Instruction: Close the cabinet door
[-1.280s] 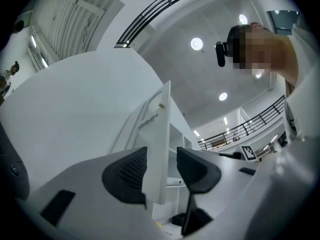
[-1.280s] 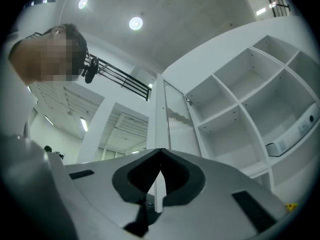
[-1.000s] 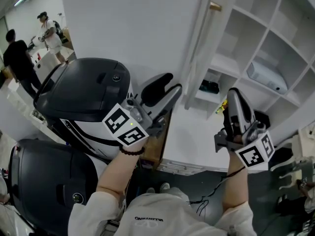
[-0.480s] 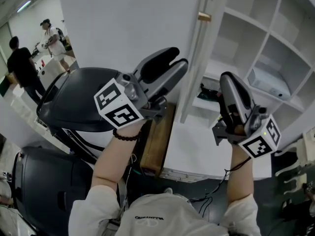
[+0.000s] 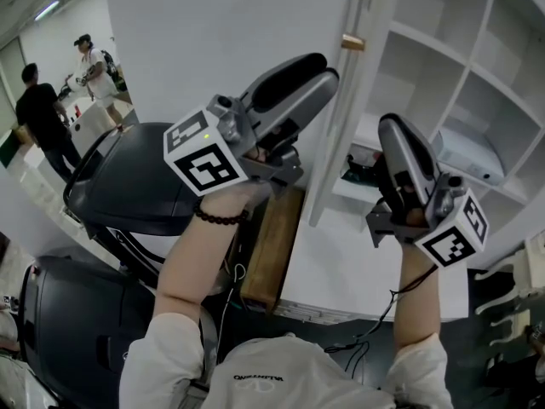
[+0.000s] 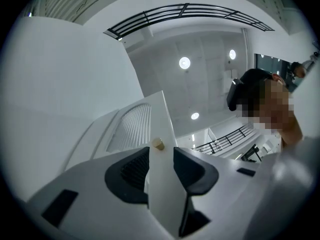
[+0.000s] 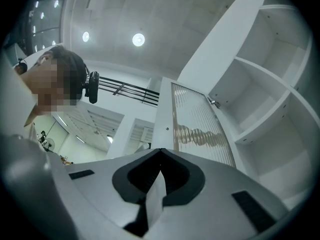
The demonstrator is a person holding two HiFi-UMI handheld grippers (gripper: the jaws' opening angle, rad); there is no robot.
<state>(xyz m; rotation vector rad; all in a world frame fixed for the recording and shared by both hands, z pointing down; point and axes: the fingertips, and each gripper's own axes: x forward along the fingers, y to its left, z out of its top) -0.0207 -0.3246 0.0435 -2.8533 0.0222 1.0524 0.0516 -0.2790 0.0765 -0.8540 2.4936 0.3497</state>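
A: Left gripper [image 6: 161,154], jaws?
B: Released, pads apart. Its own view lines the white edge of the cabinet door [image 6: 162,119] up with the gap, and the brass knob [image 6: 158,144] is just past the tips. Can't tell if they touch the door.
A: Head view agree?
B: Partly. There the gripper sits left of the door, tips near it by the knob. The gap isn't readable from that angle.
A: Right gripper [image 7: 160,154]?
B: Clenched, tips meeting, nothing between. It's right of the door and apart from it, in front of the open shelves [image 5: 430,39].
A: Door?
B: Stands open, edge-on in the head view. The right gripper view shows its ribbed glass panel [image 7: 200,129]; the head view doesn't.
A: Rest?
B: Head view only: white box [image 5: 464,153] on a right shelf, black hooded machines [image 5: 145,173] near left, two people [image 5: 38,113] far left.
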